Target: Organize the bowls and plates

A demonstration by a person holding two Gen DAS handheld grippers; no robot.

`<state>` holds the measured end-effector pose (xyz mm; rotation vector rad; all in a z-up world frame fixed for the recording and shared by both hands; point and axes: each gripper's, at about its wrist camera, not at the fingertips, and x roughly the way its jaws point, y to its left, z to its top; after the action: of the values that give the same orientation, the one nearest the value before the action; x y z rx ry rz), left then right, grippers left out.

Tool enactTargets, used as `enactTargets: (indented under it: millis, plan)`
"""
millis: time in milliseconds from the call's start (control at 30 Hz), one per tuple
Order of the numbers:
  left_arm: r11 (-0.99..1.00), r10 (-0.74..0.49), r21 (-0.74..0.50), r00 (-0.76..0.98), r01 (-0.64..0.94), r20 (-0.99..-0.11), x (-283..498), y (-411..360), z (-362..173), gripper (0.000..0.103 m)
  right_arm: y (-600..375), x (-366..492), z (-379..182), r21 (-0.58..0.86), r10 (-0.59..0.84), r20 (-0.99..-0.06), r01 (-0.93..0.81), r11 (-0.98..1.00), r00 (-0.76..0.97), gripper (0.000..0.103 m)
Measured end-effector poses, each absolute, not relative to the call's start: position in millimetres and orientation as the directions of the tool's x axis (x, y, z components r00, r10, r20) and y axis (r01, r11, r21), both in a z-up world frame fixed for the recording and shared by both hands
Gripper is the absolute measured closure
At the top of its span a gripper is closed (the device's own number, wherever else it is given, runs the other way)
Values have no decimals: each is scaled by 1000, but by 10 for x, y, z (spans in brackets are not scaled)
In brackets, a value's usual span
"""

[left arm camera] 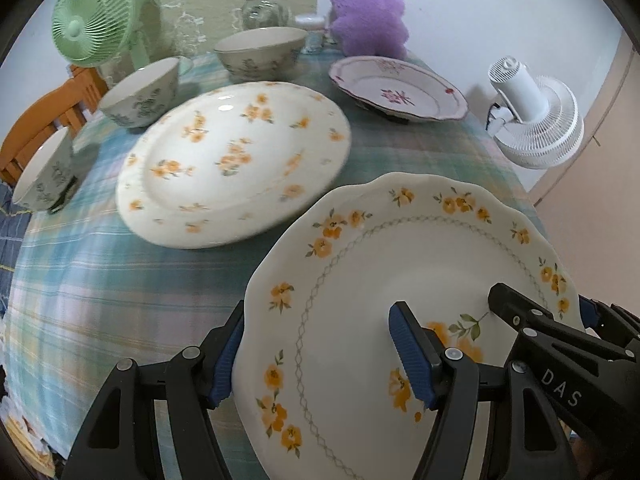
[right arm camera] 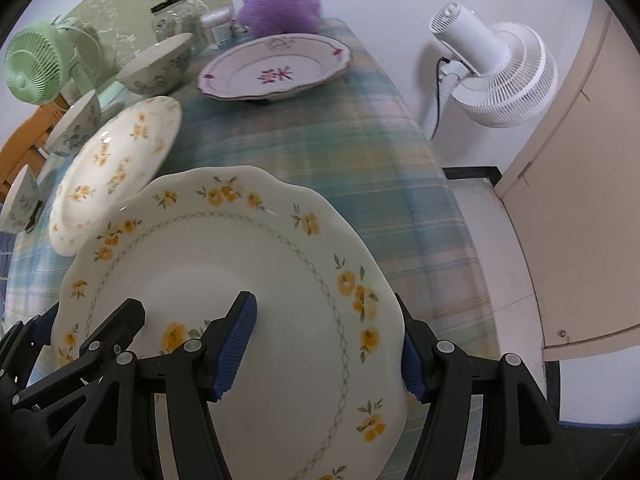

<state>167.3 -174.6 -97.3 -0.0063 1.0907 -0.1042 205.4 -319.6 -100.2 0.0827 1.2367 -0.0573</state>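
- Both hand-held grippers carry the scalloped plate (left arm camera: 360, 320) above the surface (left arm camera: 120, 300), near the front edge, just short of the round plate (left arm camera: 236, 160).
- The left hand-held gripper (left arm camera: 316, 352) clamps the plate's left rim, one pad under the edge, one on top.
- The right hand-held gripper (right arm camera: 328, 344) clamps the right rim likewise.
- To do it well, I judge: keep both grips level, centre over the round plate, lower gently, release together.
- Both point steeply down.
- Bowls (left arm camera: 140, 96) stand behind.

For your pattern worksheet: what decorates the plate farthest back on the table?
Pink-red flowers on the far plate, with a thin dark scalloped rim line; clearest in the right wrist view.
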Motion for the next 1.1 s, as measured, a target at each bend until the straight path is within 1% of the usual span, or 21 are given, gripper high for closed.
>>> enactTargets:
  millis: [200,633,800,867,967,1100]
  plan:
    - [995,-88,-55,431,87,-898,1700,-1858,-1051,34,-3376,2058,-1080,28,-7,-952,110,994,305,35]
    - [995,-89,-64,406,74,-910,1737,-1869,-1124,32,-3418,2111,-1154,38,4,-955,107,994,297,34]
    - [993,-105,-75,399,90,-911,1744,-1855,-1096,27,-3385,2109,-1105,-3,-37,-947,108,994,320,34]
    - [993,-106,-74,404,95,-908,1728,-1843,-1063,21,-3392,2095,-1067,-12,-49,-943,115,993,330,34]
    - [992,-114,-79,409,101,-905,1708,-1806,-993,15,-3409,2076,-1003,-29,-74,-940,138,990,333,31]
    - [990,-123,-78,427,120,-896,1677,-1745,-855,12,-3397,2036,-864,-36,-92,-932,165,986,349,27]
